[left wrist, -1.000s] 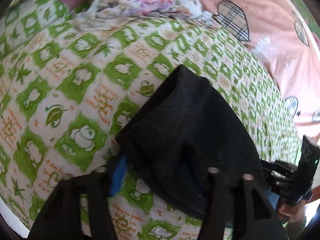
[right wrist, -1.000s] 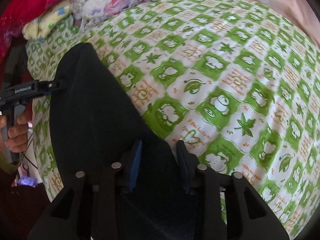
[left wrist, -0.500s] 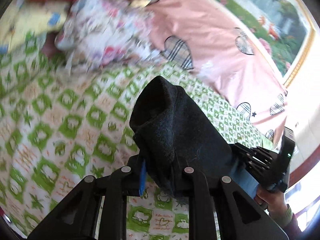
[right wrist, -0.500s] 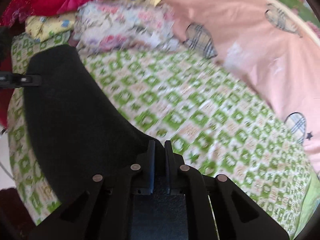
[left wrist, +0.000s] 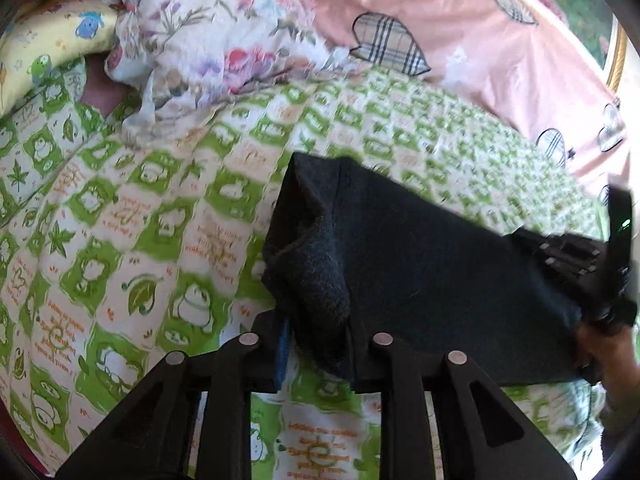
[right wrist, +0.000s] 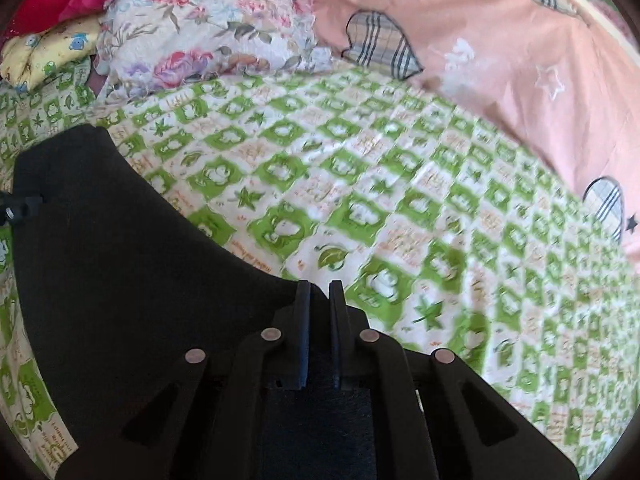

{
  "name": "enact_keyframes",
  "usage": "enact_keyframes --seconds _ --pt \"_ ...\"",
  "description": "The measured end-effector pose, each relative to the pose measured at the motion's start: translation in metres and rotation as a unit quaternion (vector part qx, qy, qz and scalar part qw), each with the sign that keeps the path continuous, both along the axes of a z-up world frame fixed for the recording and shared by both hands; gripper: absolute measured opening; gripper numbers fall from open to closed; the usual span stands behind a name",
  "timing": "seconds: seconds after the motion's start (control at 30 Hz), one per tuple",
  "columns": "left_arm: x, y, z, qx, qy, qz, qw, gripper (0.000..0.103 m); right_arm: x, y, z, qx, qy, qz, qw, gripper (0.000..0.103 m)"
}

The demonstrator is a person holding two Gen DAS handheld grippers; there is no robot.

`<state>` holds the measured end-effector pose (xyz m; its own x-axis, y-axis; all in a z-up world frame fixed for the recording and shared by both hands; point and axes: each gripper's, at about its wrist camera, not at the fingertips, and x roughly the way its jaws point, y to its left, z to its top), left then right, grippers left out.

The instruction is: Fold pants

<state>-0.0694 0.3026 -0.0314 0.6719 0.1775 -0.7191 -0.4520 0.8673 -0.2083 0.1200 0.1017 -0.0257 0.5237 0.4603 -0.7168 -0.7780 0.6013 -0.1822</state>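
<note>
With the left gripper (left wrist: 320,344) and right gripper (right wrist: 319,336) both clamped on the black pants (left wrist: 420,264), uneven pulling could slip 1 bunched edge free.

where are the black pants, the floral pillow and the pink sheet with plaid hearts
black pants (left wrist: 420,264), left wrist view, on the flat dark panel stretched between the grippers
floral pillow (right wrist: 208,40), right wrist view, on its flowered top face
pink sheet (right wrist: 480,40), right wrist view, on plain pink cloth between the plaid hearts
</note>
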Motion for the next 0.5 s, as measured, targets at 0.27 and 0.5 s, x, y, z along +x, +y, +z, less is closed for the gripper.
enact_keyframes --seconds 0.27,0.5 --pt "-0.022 0.000 0.030 0.035 -0.008 0.035 0.9987 0.040 -0.002 -0.056 0.036 0.068 0.013 -0.056 0.996 0.046" --pt "-0.025 -0.019 0.064 0.038 -0.043 0.019 0.9982 0.047 -0.019 -0.140 0.052 0.131 0.035 -0.109 0.985 0.052"
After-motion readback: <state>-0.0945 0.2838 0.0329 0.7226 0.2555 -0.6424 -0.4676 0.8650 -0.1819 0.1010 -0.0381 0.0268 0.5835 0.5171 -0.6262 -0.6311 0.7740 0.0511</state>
